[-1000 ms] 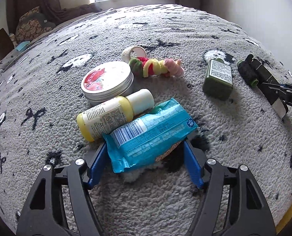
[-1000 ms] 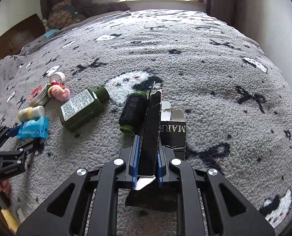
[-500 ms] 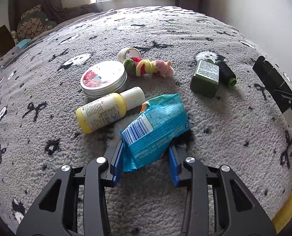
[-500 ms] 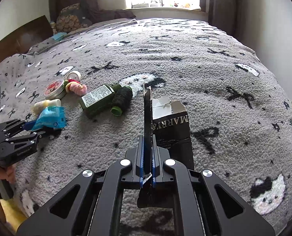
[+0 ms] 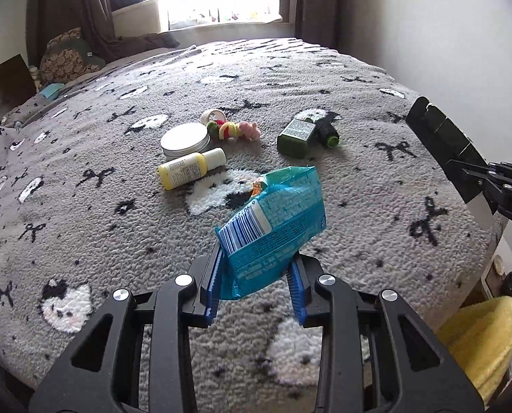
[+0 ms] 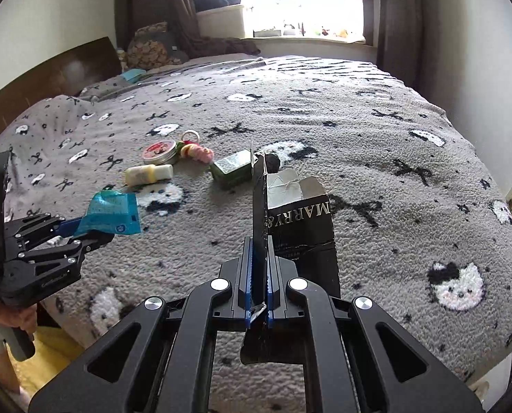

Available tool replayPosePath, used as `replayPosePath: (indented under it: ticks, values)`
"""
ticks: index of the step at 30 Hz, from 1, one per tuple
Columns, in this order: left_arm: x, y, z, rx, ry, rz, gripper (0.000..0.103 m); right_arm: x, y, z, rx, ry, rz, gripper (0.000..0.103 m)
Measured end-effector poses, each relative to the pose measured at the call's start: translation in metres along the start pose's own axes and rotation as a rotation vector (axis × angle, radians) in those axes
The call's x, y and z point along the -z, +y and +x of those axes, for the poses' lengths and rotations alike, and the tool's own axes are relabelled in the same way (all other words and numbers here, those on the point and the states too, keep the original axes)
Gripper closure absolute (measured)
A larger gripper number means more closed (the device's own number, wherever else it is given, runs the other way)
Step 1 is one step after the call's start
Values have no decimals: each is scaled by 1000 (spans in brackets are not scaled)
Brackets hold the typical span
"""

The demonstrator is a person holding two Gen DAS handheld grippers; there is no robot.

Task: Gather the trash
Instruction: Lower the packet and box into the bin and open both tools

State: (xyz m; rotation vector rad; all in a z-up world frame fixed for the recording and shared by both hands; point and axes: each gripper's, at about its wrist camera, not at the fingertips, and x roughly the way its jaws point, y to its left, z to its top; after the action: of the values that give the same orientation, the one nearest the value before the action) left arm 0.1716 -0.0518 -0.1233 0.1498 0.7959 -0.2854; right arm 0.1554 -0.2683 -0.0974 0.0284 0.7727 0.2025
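Note:
My left gripper [image 5: 254, 284] is shut on a crumpled blue snack wrapper [image 5: 273, 220] and holds it above the grey bed blanket [image 5: 118, 206]. The wrapper also shows in the right wrist view [image 6: 109, 213], with the left gripper [image 6: 73, 232] at the left. My right gripper [image 6: 259, 275] is shut on a flap of a black opened carton [image 6: 300, 234] and holds it above the bed. In the left wrist view the carton [image 5: 441, 137] hangs at the right edge.
On the blanket lie a yellow bottle [image 5: 190, 168], a round tin [image 5: 185, 139], a tape ring [image 5: 213, 115], coloured hair ties [image 5: 233, 130], a green bottle [image 5: 295, 137] and a dark thread spool [image 5: 326, 130]. A yellow object [image 5: 479, 340] lies beside the bed.
Both grippers have lifted and pulled back from the bed with their loads. The left gripper closed on the wrapper and raised it off the blanket. The items on the bed stayed.

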Motion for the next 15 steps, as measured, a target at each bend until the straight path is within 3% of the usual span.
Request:
replayPosePath:
  ticks: [15]
  values:
    - [48,-40,-109,8,-135,24,72,58,33,-89,-38,-65,-18,96]
